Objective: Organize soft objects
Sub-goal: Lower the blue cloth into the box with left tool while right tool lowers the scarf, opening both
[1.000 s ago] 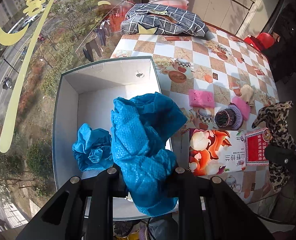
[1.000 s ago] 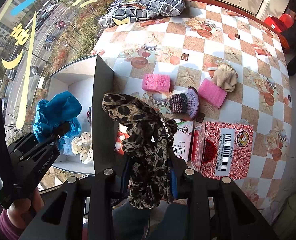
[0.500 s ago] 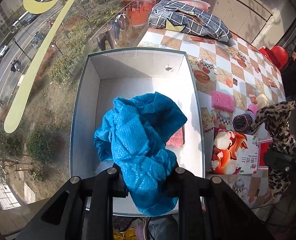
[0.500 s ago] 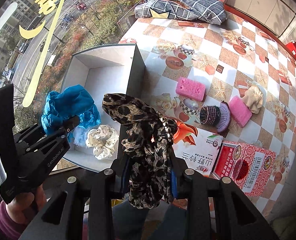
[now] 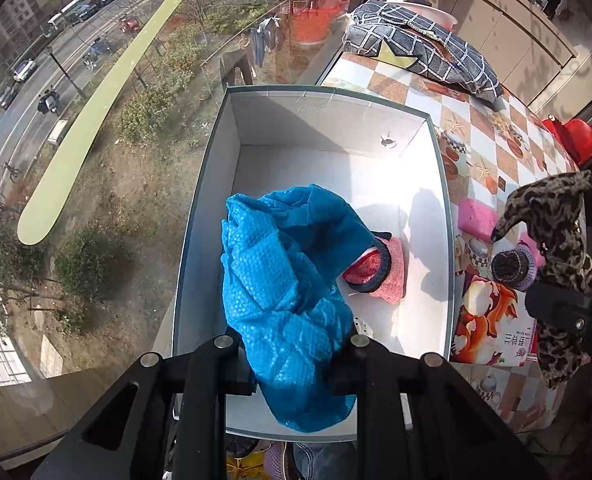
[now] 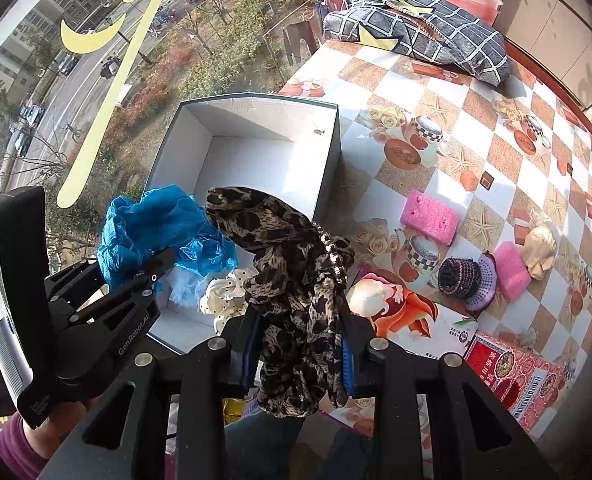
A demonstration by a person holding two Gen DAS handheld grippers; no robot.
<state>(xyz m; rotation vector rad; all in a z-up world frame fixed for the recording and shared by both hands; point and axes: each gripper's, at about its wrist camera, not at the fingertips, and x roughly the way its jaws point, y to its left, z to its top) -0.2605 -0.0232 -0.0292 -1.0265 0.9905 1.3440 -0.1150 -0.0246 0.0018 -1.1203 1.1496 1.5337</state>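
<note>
My left gripper [image 5: 292, 344] is shut on a crumpled blue cloth [image 5: 284, 280] and holds it above the open white box [image 5: 412, 114]; it also shows in the right wrist view [image 6: 152, 268]. My right gripper [image 6: 302, 344] is shut on a leopard-print scarf [image 6: 296, 276] with a beaded trim, held above the box's near right corner. In the box [image 6: 328, 176] lie a red knitted piece [image 5: 380, 276], a white dotted scrunchie [image 6: 226, 296] and a second blue cloth [image 6: 208, 252].
On the checkered table [image 6: 476, 128] lie two pink sponges [image 6: 430, 218], a dark knitted hat [image 6: 458, 278], a beige cloth [image 6: 540, 246], a printed packet [image 6: 408, 316] and a red carton [image 6: 512, 380]. A plaid cushion [image 6: 420, 36] lies at the far end. A window runs along the left.
My left gripper has moved left and forward with the blue cloth, from the box's right rim to over its middle. My right gripper has carried the scarf left, nearer the box.
</note>
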